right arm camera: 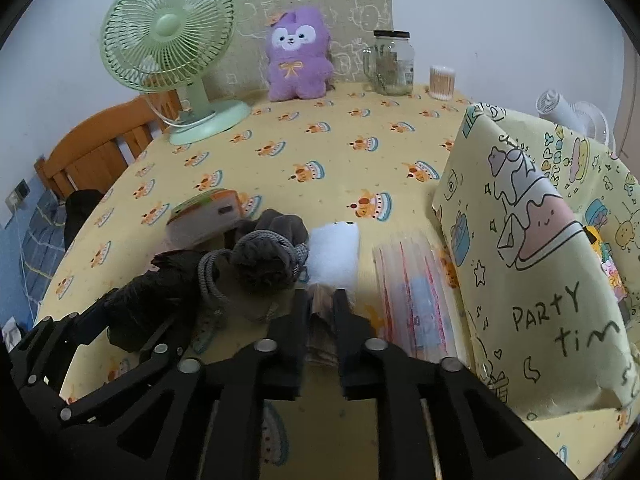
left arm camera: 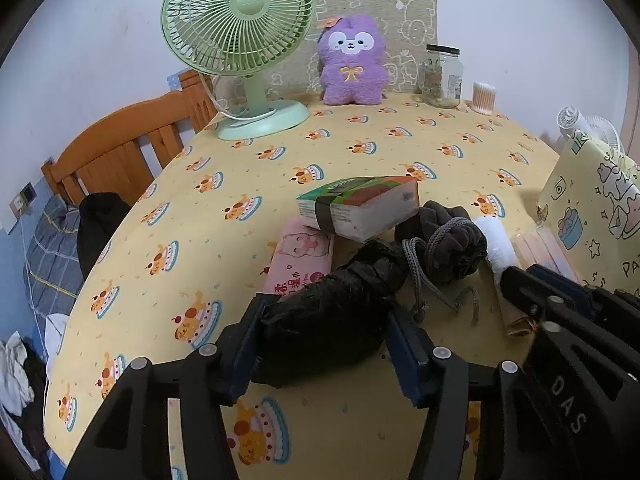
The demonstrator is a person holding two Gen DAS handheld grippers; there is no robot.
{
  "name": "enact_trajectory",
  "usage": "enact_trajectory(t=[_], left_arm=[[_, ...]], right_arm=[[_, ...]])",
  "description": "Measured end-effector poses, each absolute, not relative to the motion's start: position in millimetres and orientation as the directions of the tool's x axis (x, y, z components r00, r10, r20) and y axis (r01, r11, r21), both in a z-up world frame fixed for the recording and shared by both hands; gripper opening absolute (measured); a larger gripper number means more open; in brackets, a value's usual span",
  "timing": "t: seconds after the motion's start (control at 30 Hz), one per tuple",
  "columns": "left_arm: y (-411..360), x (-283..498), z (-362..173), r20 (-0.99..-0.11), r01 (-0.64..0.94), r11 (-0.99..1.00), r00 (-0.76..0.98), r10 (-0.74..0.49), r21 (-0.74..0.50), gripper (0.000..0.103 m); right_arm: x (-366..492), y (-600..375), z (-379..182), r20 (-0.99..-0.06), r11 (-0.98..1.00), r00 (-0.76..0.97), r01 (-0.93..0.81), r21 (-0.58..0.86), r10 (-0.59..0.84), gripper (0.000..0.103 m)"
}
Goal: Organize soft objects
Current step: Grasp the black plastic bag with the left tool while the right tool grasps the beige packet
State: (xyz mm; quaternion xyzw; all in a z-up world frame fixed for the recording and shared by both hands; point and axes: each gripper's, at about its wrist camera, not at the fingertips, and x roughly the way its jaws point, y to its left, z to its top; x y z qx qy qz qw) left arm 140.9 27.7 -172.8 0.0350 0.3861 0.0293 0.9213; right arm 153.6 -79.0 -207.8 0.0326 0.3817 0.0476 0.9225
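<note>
Both tools were engaged at the near edge of the bench [left arm camera: 360, 148]. The left hand-held gripper [left arm camera: 320, 344] was clamped on a black bundle [left arm camera: 332, 312] lying beside the grey pouch [left arm camera: 444, 240]. The right hand-held gripper [right arm camera: 322, 312] was pinched on a tan cloth [right arm camera: 320, 344] below the white plush [right arm camera: 334, 256]. Judged step: pick-up. Next, each item wants lifting clear of the cord and placing, probably in the bag [right arm camera: 540, 260].

A plain pale wall [left arm camera: 100, 32] backs the bench [left arm camera: 360, 152], which wears a yellow cake-print cloth. A wooden chair [left arm camera: 120, 152] stands at its left, with a blue checked bed [left arm camera: 48, 248] beyond.
</note>
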Motion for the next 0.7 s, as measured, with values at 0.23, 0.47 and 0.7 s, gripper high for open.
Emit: enact_trajectory(t=[0.23, 0.47, 0.7], left_arm=[[21.6, 142.7, -175.6, -0.699, -0.024, 0.994, 0.709, 0.093, 0.108, 0.055], [17.0, 139.0, -176.8, -0.695, -0.013, 0.991, 0.711, 0.104, 0.135, 0.05], [18.0, 131.5, -171.1, -0.711, -0.019, 0.997, 0.699, 0.068, 0.078, 0.043]], right_arm=[[158.8, -80.8, -213.8, -0.699, 0.991, 0.703, -0.067, 0.119, 0.131, 0.06], [164.9, -76.2, -220.0, -0.724, 0.985, 0.668, -0.101, 0.141, 0.172, 0.018], [153.2, -76.8, -210.8, -0.711, 0.985, 0.682, -0.106, 0.135, 0.171, 0.015]])
